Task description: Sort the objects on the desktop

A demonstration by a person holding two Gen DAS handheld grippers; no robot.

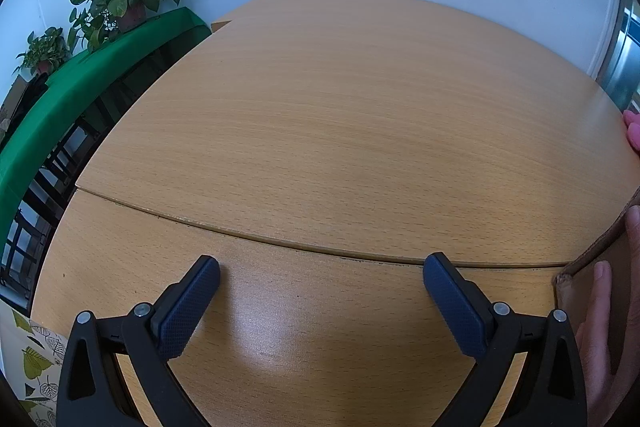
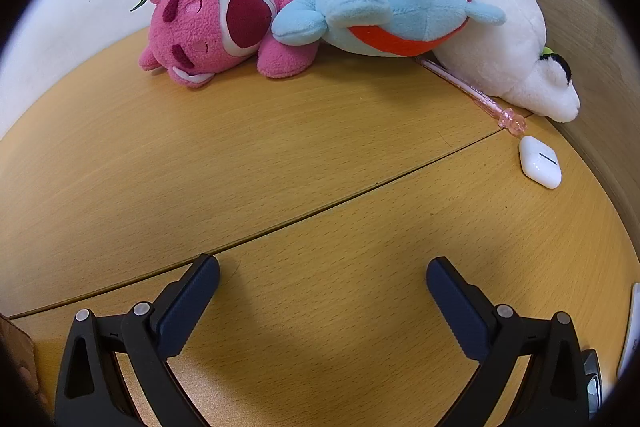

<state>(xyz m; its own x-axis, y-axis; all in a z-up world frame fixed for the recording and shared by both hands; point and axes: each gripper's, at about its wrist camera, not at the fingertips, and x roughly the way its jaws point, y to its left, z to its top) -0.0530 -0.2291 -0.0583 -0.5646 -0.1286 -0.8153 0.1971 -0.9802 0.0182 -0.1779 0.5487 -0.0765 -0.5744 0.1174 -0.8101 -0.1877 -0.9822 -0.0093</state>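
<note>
Starting the sort: both of your grippers hang empty over the wooden desk [image 2: 280, 163], jaws spread wide.

Your right gripper [image 2: 322, 281] faces the things to sort: a pink plush [image 2: 208, 27], a blue plush [image 2: 384, 7] and a white plush [image 2: 512, 59] piled together at the far edge, a pink pen [image 2: 472, 91] beside the white one, and a white earbud case [image 2: 540, 163] just past the pen's tip. Your left gripper [image 1: 320, 279] sees only bare desk. Nothing looks picked yet; next, choose one item and reach well forward.
</note>
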